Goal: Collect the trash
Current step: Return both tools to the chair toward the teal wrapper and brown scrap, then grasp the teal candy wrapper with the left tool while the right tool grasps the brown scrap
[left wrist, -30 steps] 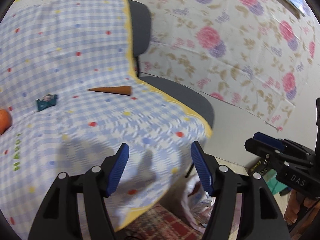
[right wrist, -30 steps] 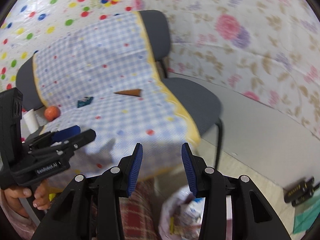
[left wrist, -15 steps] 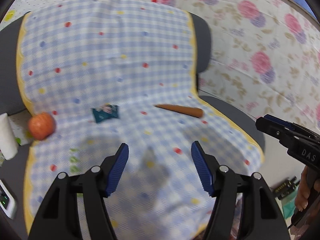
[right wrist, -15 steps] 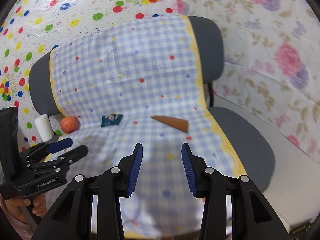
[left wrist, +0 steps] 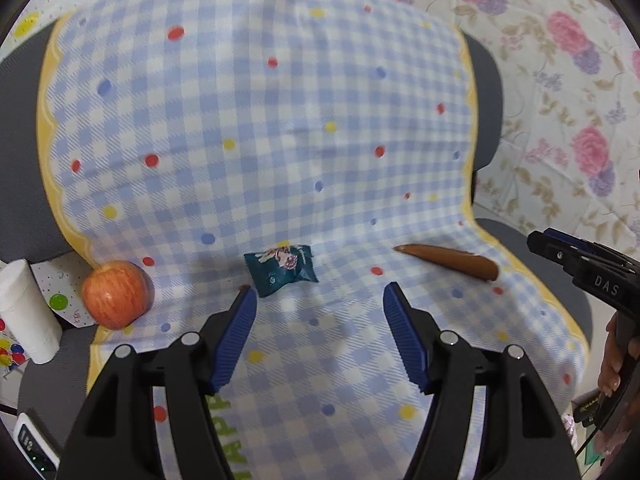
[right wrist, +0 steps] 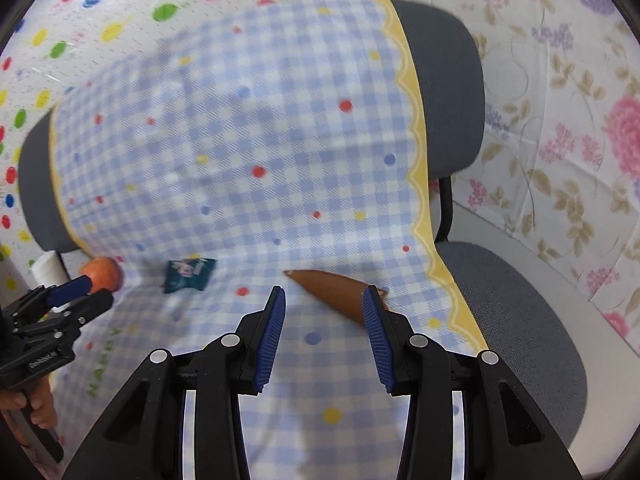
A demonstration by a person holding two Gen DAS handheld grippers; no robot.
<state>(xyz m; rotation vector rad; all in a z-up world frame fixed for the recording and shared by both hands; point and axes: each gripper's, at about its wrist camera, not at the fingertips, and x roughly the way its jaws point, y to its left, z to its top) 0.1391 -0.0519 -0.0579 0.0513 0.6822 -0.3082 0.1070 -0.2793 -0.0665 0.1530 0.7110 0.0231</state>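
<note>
Before us stands a grey padded chair (right wrist: 444, 92) draped with a blue-and-white checked cloth (left wrist: 260, 120) that has coloured dots and a scalloped yellow border; behind it hang a white sheet with bright dots on the left and a pink-flowered sheet (right wrist: 560, 120) on the right. On the seat part of the cloth lie three things in a rough row. At the far left sits a red-orange apple (left wrist: 116, 294) at the cloth's edge, with a white paper roll (left wrist: 24, 312) standing just beyond it. Near the middle we see a small dark teal snack wrapper (left wrist: 282, 268), crumpled, with a pinkish print on its face; its long axis runs roughly left to right, slightly tilted. To the right lies a brown cone-shaped wrapper (left wrist: 448, 261), flat on the cloth, its long axis also left to right, the sharp tip pointing left toward the teal wrapper and the wide end near the yellow border. Our left gripper (left wrist: 316, 300) hovers near the teal wrapper with its blue-padded fingers spread wide and empty. Our right gripper (right wrist: 324, 300) hangs over the cone's wide end, fingers parted and gripping nothing.
</note>
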